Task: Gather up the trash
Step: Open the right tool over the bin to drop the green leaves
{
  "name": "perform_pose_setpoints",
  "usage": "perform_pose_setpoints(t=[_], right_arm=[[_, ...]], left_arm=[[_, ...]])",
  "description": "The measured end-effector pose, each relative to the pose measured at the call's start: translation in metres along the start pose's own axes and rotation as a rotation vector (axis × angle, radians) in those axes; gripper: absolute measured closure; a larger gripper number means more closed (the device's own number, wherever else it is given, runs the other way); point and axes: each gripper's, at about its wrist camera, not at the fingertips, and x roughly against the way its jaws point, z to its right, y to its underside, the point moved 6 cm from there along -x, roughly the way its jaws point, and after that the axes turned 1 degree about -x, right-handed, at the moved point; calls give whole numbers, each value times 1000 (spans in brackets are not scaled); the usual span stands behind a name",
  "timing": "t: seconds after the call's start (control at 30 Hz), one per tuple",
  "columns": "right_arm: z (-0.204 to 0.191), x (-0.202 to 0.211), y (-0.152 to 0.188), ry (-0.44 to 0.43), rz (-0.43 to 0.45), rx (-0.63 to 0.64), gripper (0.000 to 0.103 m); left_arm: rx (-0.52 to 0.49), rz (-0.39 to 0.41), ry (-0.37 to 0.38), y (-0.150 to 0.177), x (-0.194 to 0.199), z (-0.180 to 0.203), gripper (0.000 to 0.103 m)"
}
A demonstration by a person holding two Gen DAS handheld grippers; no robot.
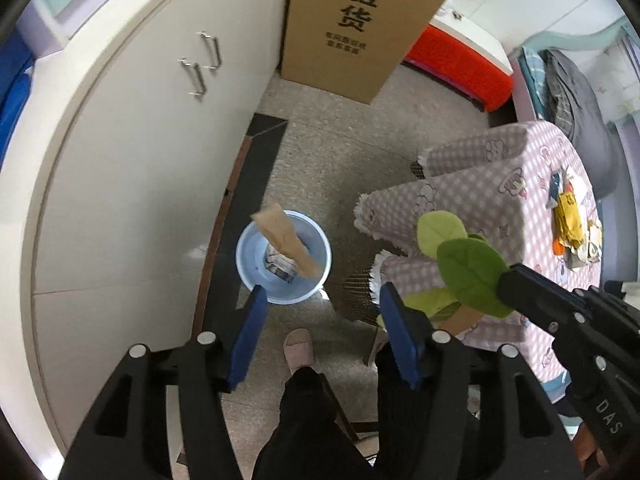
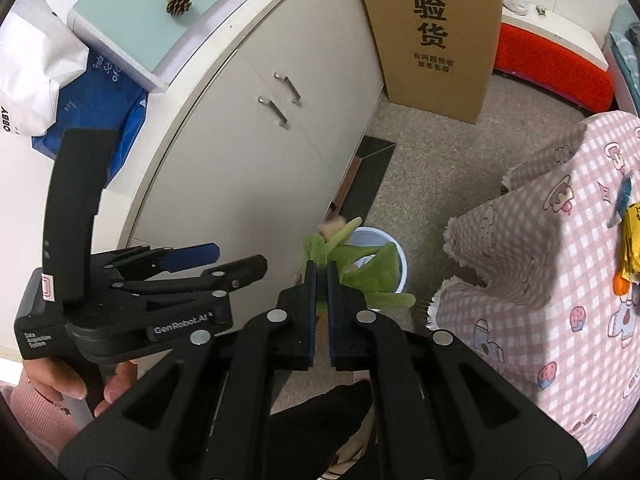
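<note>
Now the left gripper (image 1: pixel 320 300) hangs with jaws spread above the bin (image 1: pixel 284 257), where a brown paper (image 1: pixel 289 241) sticks out; the right gripper (image 2: pixel 321 276) pinches green leaves (image 2: pixel 360 264) beside the worktop (image 2: pixel 560 280).

Both wrist views high, facing down, sharing blue bin (image 1: pixel 283 258), cabinet (image 2: pixel 256 152), cardboard box (image 1: pixel 360 28)

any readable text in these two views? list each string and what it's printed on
"验货" – large print on the cardboard box; the smaller lines beneath are too blurred to read reliably.
"GenRobot.AI" – body of the left gripper.
"Data Acquisition System" – same gripper's end block, small.
"DAS" – side of the right gripper.
"OBBY" – white bag, cut off at the edge.
Blue bag lettering: unreadable.
</note>
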Motion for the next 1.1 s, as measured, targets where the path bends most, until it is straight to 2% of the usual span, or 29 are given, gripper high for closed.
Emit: perform_pose_setpoints(t=[0.43, 0.63, 0.73, 0.8, 0.83, 0.87, 1.1], right_arm=[[-28, -20, 2, -16, -42, 44, 98], [-44, -27, -6, -21, -25, 89, 97], [-46, -33, -9, -16, -31, 100, 91], [-44, -32, -10, -8, -25, 98, 80], [-43, -31, -10, -10, -20, 93, 62], [-40, -28, -10, -9, -6, 87, 54], [-9, -8, -8, 11, 26, 21, 54]], left_arm=[[104, 46, -28, 10, 19, -38, 40], [168, 70, -59, 16, 29, -59, 39], [200, 78, -83, 18, 33, -68, 39], [206, 79, -91, 20, 34, -70, 39], [211, 79, -95, 20, 35, -71, 39], [213, 83, -94, 21, 36, -71, 38], [171, 83, -88, 16, 36, -46, 37]])
